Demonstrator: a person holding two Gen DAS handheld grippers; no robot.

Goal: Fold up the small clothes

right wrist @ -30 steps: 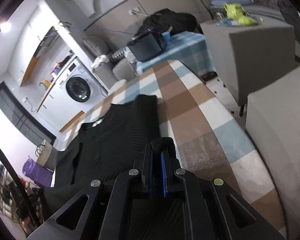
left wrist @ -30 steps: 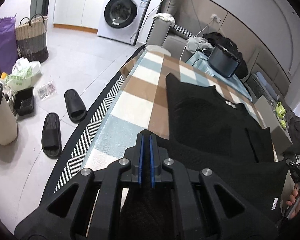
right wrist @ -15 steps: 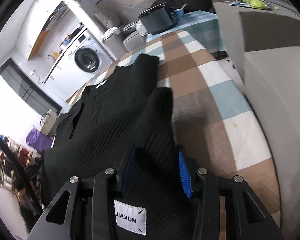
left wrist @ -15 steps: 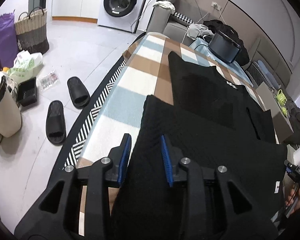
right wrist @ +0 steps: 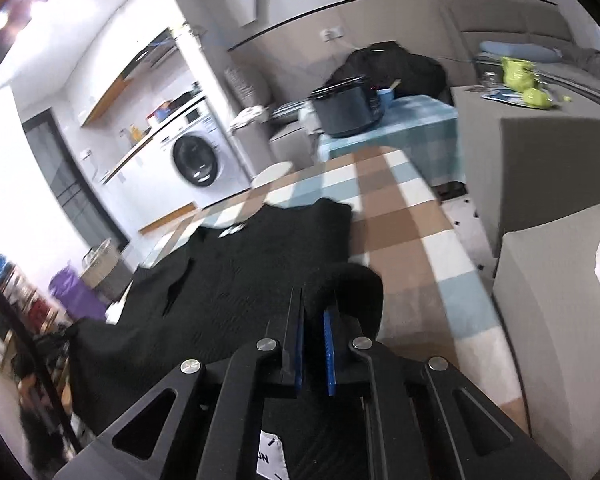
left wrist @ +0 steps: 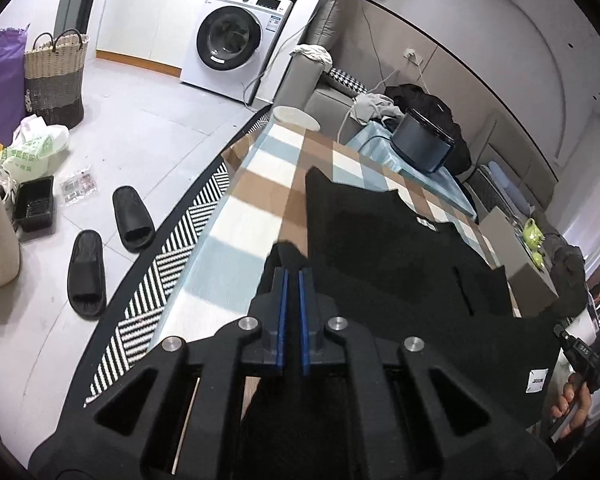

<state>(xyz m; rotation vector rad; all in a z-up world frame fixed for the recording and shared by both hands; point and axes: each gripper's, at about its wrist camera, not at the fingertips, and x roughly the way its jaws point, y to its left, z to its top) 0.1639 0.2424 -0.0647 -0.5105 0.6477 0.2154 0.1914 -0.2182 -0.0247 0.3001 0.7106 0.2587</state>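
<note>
Having reclosed since before, both claws (left wrist: 291, 276) (right wrist: 314, 300) clamped on black garment (left wrist: 400, 248).

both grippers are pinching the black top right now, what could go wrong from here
1. The left gripper pinches only a thin edge of the black top, so the fabric may slip out mid-fold.
2. The right gripper holds a thicker bunched wad, so the two corners may land unevenly and crease.
3. The top's lower part hangs over the near edge of the checked tablecloth; pulling could drag it off.
</note>
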